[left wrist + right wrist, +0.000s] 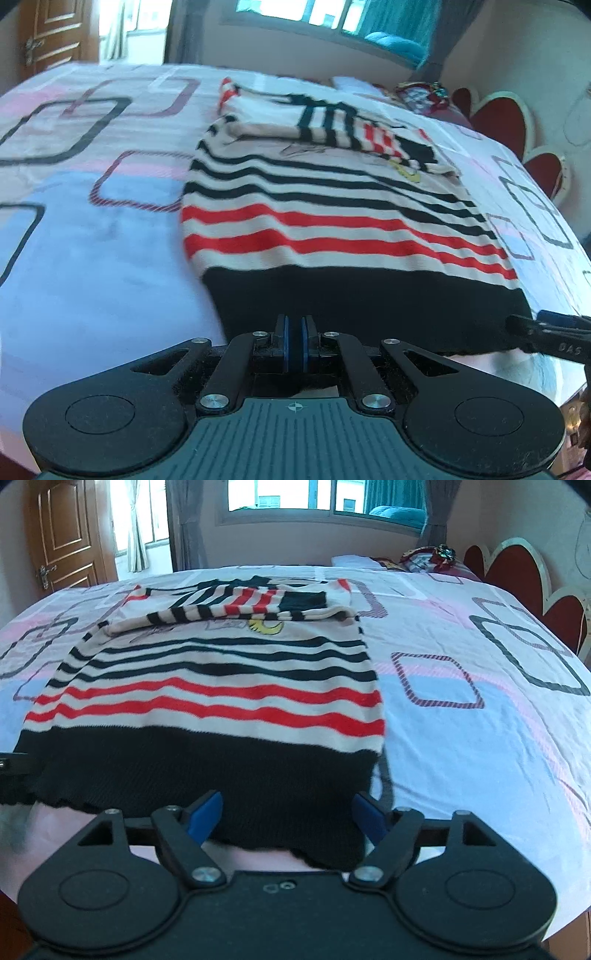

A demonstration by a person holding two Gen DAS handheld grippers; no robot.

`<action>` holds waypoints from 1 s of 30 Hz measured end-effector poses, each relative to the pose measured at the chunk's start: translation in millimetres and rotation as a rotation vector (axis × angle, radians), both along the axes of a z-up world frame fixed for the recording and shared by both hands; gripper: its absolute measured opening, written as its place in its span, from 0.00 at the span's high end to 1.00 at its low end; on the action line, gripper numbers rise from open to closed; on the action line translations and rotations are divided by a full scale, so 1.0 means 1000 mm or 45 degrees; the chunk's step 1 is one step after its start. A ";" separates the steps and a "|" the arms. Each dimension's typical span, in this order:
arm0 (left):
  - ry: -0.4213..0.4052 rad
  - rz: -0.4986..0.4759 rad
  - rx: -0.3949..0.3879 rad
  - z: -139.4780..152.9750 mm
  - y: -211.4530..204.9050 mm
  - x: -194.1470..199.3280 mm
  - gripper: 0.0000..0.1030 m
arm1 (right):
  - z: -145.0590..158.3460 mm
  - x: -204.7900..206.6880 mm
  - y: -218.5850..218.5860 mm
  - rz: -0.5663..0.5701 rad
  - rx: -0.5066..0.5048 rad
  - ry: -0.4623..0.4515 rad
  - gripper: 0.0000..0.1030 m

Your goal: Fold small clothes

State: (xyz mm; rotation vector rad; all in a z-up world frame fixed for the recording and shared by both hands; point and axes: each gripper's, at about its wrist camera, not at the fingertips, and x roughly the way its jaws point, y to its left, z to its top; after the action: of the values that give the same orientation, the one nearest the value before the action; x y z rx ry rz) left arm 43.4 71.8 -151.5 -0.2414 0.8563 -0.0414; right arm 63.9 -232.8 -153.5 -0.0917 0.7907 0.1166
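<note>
Both the left black plastic two-finger gripper (294,343) and its right twin (288,812) carry blue finger pads (205,814), silver screws and round black pivot discs

The sweater (221,686) has its near black hem partly hidden behind the right tongs (288,818). Its folded sleeves cover most of the chest print. The bed (92,240) is cut off by the edges, and the far items beside the pillow are too blurred to identify.

Home bedroom, patterned bed sheet (461,738), heart-shaped headboard (517,572), curtained window (295,498)
</note>
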 end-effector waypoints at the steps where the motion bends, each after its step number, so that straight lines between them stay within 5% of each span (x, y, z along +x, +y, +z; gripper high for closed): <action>1: 0.019 0.008 -0.008 -0.001 0.003 0.001 0.95 | 0.001 0.002 -0.005 -0.010 0.008 0.004 0.24; 7: 0.078 0.053 -0.056 -0.011 0.015 0.007 0.95 | -0.002 0.012 -0.030 -0.069 0.062 0.054 0.21; 16: 0.116 0.046 -0.127 -0.014 0.018 0.009 0.95 | -0.010 0.017 -0.031 -0.048 0.145 0.133 0.34; 23: 0.116 0.081 -0.135 -0.012 0.021 0.007 0.95 | -0.012 0.023 -0.024 -0.016 0.123 0.144 0.26; 26: 0.118 0.108 -0.091 -0.008 0.020 0.006 0.94 | -0.013 0.023 -0.023 -0.009 0.117 0.141 0.25; 30: -0.002 0.101 0.153 0.010 0.008 -0.001 0.94 | -0.013 0.023 -0.023 -0.008 0.117 0.139 0.24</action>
State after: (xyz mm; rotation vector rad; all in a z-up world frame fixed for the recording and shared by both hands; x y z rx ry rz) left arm 42.6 79.6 -141.5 -0.1627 0.8435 0.0840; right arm 87.4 -255.9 -166.6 0.0043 0.8932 0.1529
